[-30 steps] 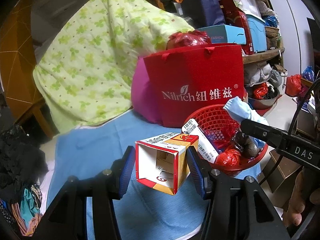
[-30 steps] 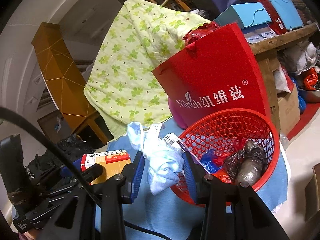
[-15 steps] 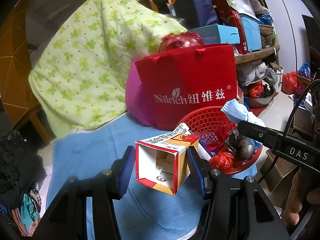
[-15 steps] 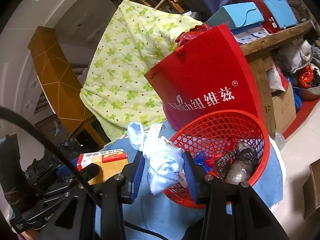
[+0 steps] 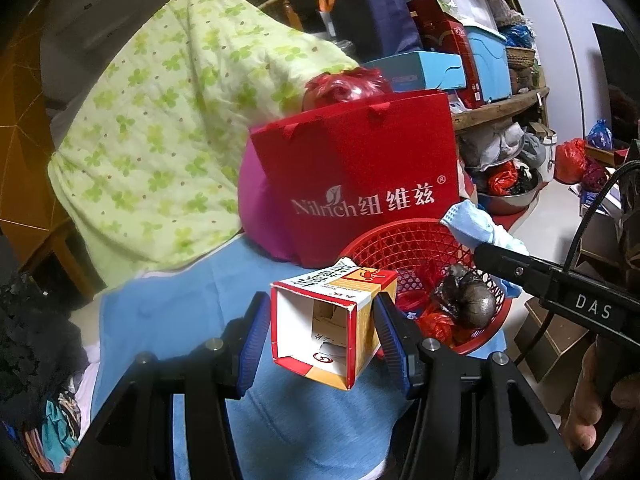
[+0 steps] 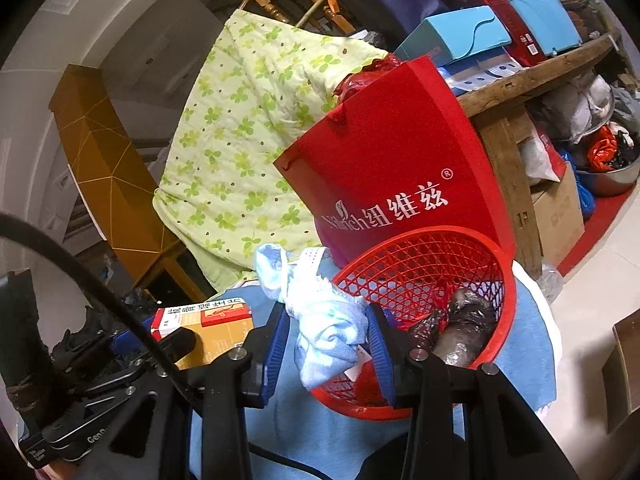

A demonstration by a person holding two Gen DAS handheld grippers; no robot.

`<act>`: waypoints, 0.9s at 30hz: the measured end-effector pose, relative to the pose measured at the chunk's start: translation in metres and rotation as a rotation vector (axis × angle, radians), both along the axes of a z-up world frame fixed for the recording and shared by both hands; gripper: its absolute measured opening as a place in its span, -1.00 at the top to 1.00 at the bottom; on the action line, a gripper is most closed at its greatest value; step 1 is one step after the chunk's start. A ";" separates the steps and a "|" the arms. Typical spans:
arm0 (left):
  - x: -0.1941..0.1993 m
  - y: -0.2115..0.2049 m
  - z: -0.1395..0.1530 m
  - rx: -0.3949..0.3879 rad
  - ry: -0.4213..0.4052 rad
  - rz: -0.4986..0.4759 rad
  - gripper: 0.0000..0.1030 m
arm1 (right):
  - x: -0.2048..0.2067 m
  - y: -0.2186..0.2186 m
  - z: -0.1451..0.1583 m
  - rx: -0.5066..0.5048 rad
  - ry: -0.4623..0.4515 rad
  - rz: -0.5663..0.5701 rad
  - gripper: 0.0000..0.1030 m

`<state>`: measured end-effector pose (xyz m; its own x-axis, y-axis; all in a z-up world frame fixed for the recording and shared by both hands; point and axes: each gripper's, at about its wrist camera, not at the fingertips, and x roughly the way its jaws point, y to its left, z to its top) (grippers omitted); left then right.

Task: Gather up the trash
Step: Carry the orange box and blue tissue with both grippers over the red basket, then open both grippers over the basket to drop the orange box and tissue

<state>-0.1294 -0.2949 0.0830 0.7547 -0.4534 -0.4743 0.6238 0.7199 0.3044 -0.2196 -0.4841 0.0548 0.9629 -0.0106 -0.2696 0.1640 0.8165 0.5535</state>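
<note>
My left gripper (image 5: 322, 336) is shut on an open, empty white, red and orange carton (image 5: 332, 328), held above the blue cloth just left of the red mesh basket (image 5: 404, 240). The same carton (image 6: 208, 324) shows at the lower left of the right wrist view. My right gripper (image 6: 328, 340) is shut on a crumpled pale blue cloth (image 6: 320, 312), held at the near left rim of the basket (image 6: 504, 300). That cloth (image 5: 476, 228) also appears over the basket's far rim in the left wrist view. Inside the basket lie a dark wrapped lump (image 6: 460, 324) and red plastic scraps (image 5: 436, 320).
A red paper bag (image 5: 360, 176) with white lettering stands right behind the basket, a magenta bag (image 5: 260, 208) beside it. A green floral quilt (image 5: 160, 140) drapes at the left. Shelves with boxes and bags fill the right. A blue cloth (image 5: 180, 300) covers the surface.
The basket and red bag have drifted a little in both views as the hands shifted slightly. Both grips are the same as before.
</note>
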 end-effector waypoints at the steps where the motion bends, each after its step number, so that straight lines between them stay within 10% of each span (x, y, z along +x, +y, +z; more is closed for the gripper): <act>1: 0.000 -0.001 0.000 0.000 -0.001 -0.002 -0.06 | -0.001 -0.002 0.000 0.003 -0.001 -0.004 0.18; 27: 0.032 -0.033 -0.015 -0.066 0.153 -0.085 -0.06 | -0.018 -0.042 -0.008 0.088 -0.016 -0.098 0.16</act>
